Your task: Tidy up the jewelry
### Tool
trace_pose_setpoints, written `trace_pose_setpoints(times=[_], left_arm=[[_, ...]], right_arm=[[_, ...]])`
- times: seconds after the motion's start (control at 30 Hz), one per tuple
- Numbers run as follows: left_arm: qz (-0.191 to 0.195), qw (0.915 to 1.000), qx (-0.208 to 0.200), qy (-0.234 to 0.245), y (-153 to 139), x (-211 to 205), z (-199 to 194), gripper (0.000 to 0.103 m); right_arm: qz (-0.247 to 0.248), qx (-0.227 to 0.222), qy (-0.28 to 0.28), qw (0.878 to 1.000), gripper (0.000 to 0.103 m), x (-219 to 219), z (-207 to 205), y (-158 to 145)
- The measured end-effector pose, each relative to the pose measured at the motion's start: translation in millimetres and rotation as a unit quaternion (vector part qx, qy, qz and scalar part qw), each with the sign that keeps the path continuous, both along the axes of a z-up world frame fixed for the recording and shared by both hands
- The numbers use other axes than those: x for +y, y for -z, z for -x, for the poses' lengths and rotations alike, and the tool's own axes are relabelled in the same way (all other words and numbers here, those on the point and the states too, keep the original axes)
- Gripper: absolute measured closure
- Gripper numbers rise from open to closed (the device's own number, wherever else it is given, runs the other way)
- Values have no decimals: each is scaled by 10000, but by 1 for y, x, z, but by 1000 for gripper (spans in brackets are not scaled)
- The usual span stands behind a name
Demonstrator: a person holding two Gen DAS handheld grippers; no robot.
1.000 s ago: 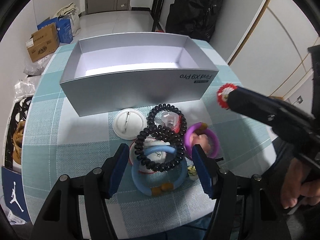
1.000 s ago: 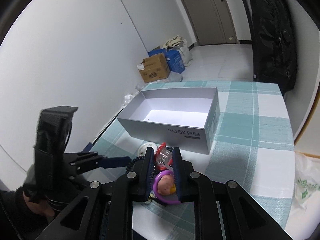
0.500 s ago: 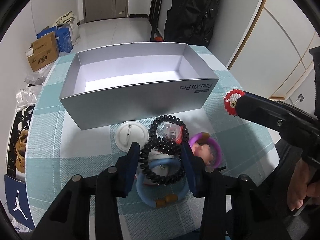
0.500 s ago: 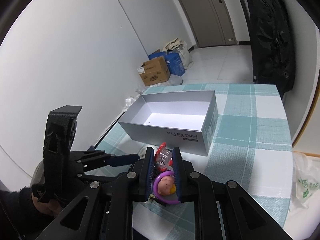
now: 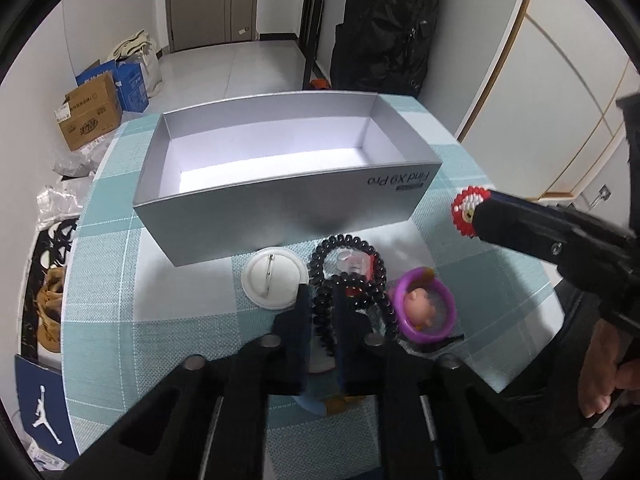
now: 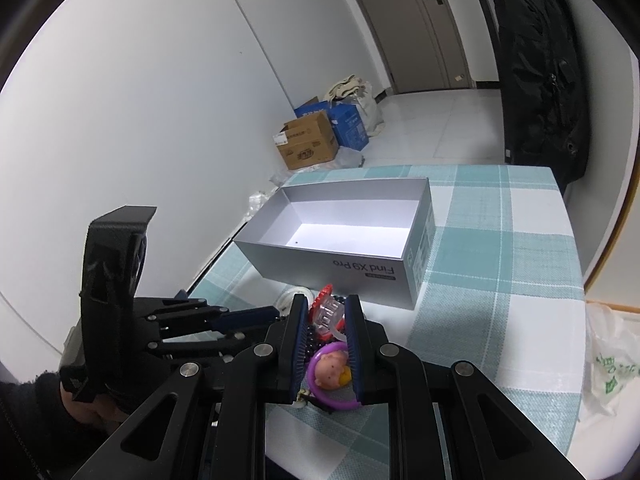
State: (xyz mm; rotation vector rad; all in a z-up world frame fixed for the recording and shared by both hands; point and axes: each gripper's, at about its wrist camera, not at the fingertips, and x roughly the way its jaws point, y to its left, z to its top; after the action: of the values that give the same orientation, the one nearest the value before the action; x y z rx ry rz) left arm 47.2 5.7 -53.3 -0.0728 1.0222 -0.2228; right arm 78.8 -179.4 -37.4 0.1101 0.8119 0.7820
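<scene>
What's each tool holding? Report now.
Left tool: closed on the black spiral hair tie.
Right tool: closed on a red-and-white beaded piece.

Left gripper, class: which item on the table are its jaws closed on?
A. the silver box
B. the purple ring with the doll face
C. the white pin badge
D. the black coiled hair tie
D: the left gripper has its blue pads pressed on a loop of the black coiled hair tie, while the white pin badge lies apart beside it.

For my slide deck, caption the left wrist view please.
Left gripper shut on black coil bracelet before the empty silver box.
</scene>
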Motion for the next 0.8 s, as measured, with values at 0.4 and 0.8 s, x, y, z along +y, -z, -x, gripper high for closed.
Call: trace_pose_setpoints(times=[0.4,0.8], left_arm=[[521,9981,-275,-188,-15,12,3,98],[1026,9902,-810,-483,-52,28,-2,98]], right_arm=[[-58,-14,5,10000,85,-2,1,-2],[-390,-118,-46,9992,85,-2,-6,-19]])
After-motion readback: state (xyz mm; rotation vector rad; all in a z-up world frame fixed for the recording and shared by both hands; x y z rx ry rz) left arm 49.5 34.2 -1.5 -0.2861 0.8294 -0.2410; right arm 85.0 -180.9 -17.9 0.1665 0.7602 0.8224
